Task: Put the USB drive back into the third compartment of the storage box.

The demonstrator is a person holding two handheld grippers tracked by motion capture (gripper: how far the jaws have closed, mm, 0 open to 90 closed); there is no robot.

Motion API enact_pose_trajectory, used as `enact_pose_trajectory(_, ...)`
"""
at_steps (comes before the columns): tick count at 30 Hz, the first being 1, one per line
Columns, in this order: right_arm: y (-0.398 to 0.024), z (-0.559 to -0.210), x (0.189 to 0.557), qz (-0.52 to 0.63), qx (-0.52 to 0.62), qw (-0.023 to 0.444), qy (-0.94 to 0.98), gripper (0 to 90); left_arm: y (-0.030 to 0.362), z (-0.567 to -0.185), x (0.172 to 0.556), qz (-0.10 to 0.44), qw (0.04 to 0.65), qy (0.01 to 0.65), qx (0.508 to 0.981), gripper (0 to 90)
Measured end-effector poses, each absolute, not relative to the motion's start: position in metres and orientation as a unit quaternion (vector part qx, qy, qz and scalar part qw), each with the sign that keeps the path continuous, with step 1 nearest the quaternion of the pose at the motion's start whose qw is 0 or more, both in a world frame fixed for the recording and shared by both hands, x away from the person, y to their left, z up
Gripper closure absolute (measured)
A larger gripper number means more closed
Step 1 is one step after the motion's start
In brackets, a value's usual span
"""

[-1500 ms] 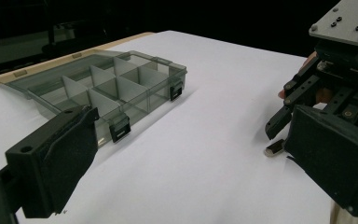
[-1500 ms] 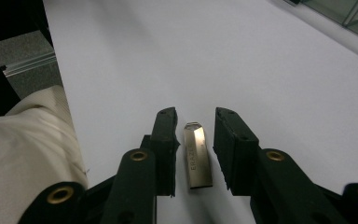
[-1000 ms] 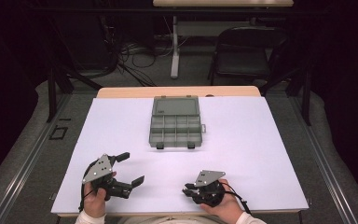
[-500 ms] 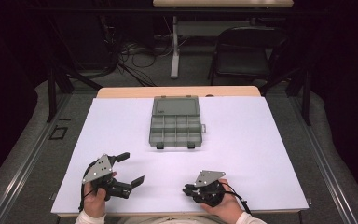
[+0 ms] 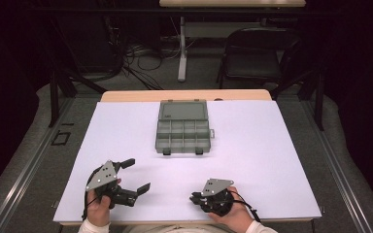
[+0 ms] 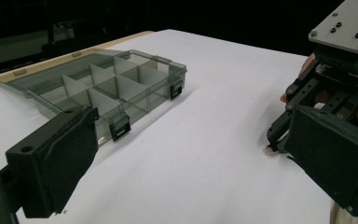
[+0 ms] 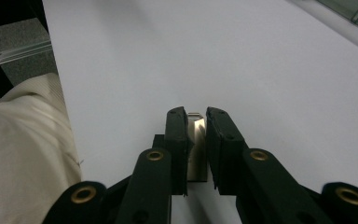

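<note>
No legible text or labels anywhere

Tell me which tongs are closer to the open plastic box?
Left. The left tongs sit below-left of the box, jaws open; the right tongs lie farther down, near the table's front edge.

We see bare white table (image 5: 272, 145) ahead of both grippers, open passage between left gripper (image 5: 132, 174) and right gripper (image 5: 194, 198). Sole obstacle: open compartment box (image 5: 182, 128) ahead, well apart, raised latches on near edge. Room either side of box.
</note>
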State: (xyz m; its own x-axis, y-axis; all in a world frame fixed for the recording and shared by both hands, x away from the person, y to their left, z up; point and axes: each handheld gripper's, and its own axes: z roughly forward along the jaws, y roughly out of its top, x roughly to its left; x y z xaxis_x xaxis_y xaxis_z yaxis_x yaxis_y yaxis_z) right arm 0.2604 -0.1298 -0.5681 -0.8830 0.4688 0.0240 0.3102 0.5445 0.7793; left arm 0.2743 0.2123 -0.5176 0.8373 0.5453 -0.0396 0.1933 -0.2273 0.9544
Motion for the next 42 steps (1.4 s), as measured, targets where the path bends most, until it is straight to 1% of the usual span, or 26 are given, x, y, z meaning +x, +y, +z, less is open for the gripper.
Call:
enact_pose_trajectory(13, -0.131, -0.565, 0.260, 0.430, 0.223, 0.096, 0.869, 79.3, 0.212, -0.518, 0.274, 0.154, 0.573, 0.240, 0.768, 2.4)
enact_pose_trajectory(30, -0.138, -0.558, 0.265, 0.452, 0.238, 0.088, 0.855, 79.4, 0.212, -0.518, 0.274, 0.154, 0.573, 0.242, 0.768, 2.4)
enact_pose_trajectory(37, -0.140, -0.554, 0.265, 0.463, 0.242, 0.076, 0.850, 79.4, 0.212, -0.518, 0.274, 0.156, 0.570, 0.242, 0.769, 2.4)
enact_pose_trajectory(42, -0.138, -0.551, 0.264, 0.464, 0.245, 0.079, 0.848, 79.4, 0.212, -0.518, 0.274, 0.155, 0.570, 0.243, 0.770, 2.4)
